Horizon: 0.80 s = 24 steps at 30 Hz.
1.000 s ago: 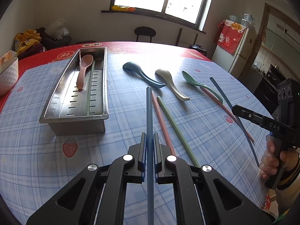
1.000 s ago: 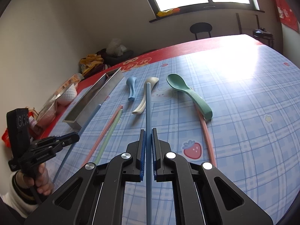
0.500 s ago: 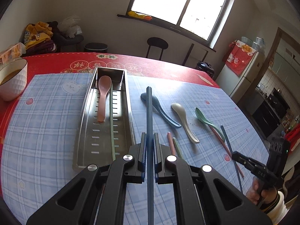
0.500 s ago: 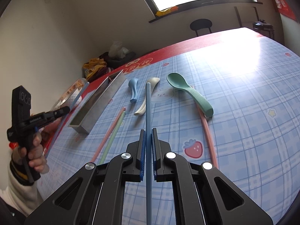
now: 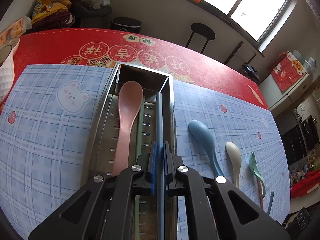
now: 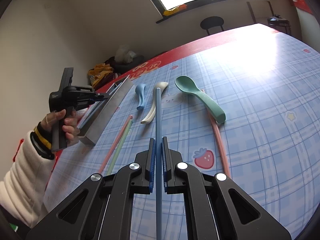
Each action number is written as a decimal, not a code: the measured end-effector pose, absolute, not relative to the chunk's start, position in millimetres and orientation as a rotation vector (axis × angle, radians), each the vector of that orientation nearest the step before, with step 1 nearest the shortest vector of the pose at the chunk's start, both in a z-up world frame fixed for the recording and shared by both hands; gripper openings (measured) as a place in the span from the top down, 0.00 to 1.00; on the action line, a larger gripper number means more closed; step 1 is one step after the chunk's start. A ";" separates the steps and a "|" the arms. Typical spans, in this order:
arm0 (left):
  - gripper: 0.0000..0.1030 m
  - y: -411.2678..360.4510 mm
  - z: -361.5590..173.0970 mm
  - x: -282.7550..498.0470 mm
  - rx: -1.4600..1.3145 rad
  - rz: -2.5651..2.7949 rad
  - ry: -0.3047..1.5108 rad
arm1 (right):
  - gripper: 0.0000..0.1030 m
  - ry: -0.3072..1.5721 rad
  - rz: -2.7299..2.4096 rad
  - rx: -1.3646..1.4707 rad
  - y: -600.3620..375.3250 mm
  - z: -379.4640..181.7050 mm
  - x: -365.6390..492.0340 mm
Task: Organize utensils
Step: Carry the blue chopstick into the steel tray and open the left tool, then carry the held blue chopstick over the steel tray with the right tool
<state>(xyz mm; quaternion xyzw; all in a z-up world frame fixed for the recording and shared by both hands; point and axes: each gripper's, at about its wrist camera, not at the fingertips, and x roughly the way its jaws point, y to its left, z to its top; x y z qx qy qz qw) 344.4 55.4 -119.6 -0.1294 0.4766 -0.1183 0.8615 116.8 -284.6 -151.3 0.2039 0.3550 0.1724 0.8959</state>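
My left gripper (image 5: 159, 147) is shut on a blue chopstick (image 5: 159, 120) that lies lengthwise over the right side of the steel tray (image 5: 96, 116). A pink spoon (image 5: 128, 116) and a green chopstick (image 5: 140, 132) rest in the tray. Right of it on the cloth lie a blue spoon (image 5: 206, 140), a cream spoon (image 5: 235, 160) and a green spoon (image 5: 255, 166). My right gripper (image 6: 158, 140) is shut on a second blue chopstick (image 6: 158, 112), held above the table. From there the left gripper (image 6: 106, 96) shows over the tray (image 6: 112, 108).
A pink and a green chopstick (image 6: 120, 138) lie side by side near the tray; another pink chopstick (image 6: 220, 140) lies under the green spoon (image 6: 200, 98). A white bowl (image 5: 6, 66) stands at the far left. A white sleeve (image 6: 24, 170) fills the lower left.
My left gripper has carried its blue chopstick leftward from above the loose utensils to over the tray and tilted further down. The right gripper has stayed put.
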 end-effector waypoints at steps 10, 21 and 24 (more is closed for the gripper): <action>0.89 53.9 -119.8 343.7 -0.213 -0.264 1.013 | 0.94 0.749 0.364 0.430 -283.9 -153.3 121.5; 0.62 45.9 -94.6 253.4 0.057 -0.299 0.766 | 0.94 0.770 0.345 0.410 -280.4 -154.2 124.4; 0.53 52.7 -97.3 229.8 0.078 -0.302 0.708 | 0.94 0.777 0.330 0.403 -277.8 -154.9 126.2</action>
